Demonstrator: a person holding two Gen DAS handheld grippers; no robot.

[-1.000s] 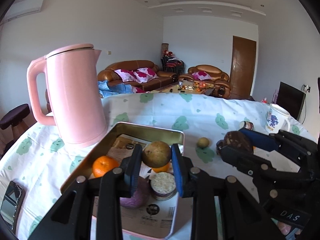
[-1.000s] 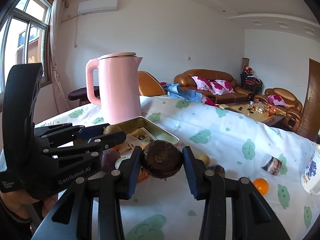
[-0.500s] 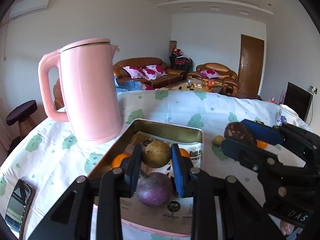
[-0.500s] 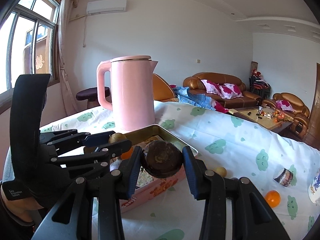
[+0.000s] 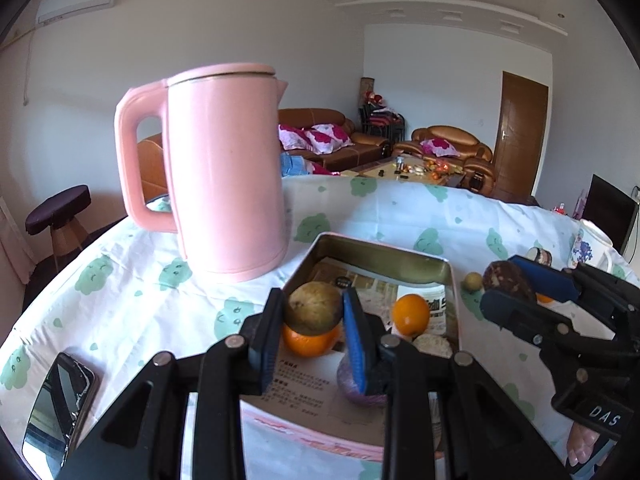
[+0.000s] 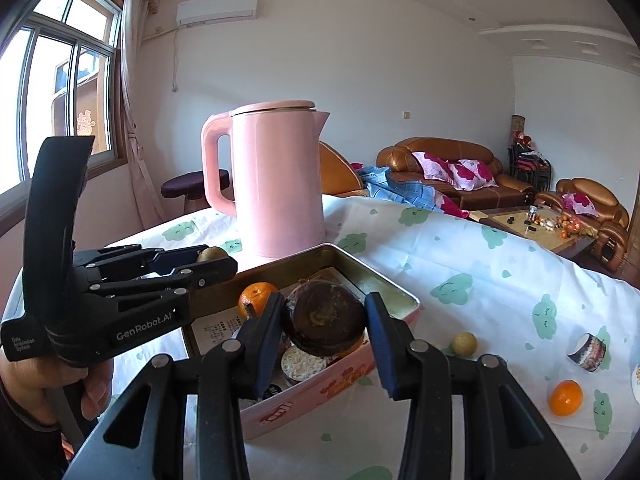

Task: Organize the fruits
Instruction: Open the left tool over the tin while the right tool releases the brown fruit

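At the far left of the left wrist view a glossy dark phone (image 5: 60,400) is lying flat on the white cloth with green cloud prints (image 5: 132,300), and behind it the tall, smooth pink kettle (image 5: 228,176) is standing just beside the tin's back corner. The left gripper (image 5: 314,318) is pinching a round, dull tan-green fruit (image 5: 314,307) between its blue pads and holding it over the near-left part of the rectangular metal tin (image 5: 380,254). The tin is lined with printed paper and is already holding a bright, dimpled orange (image 5: 308,342) under the held fruit, a second orange (image 5: 410,315), a matte purple fruit (image 5: 360,390) and a small round container with a pale, grainy top (image 5: 432,345).

Moving right, the right gripper (image 6: 324,322) is clamping a dark brown, rough-skinned fruit (image 6: 324,318) with a flat, scarred face, and is carrying it above the tin's near long side, whose outer wall is pink with red lettering. Neither held fruit is resting in the tin yet.

Further right, on the bare cloth, a small yellow-green round fruit (image 6: 465,343) is sitting near the tin's corner, a short patterned roll that looks like tape (image 6: 590,352) is lying on its side, and a shiny loose orange (image 6: 566,398) is waiting well apart from the tin.

The sorting seems partly done: several pieces are in, two are on their way, and at least two fruits are remaining outside.
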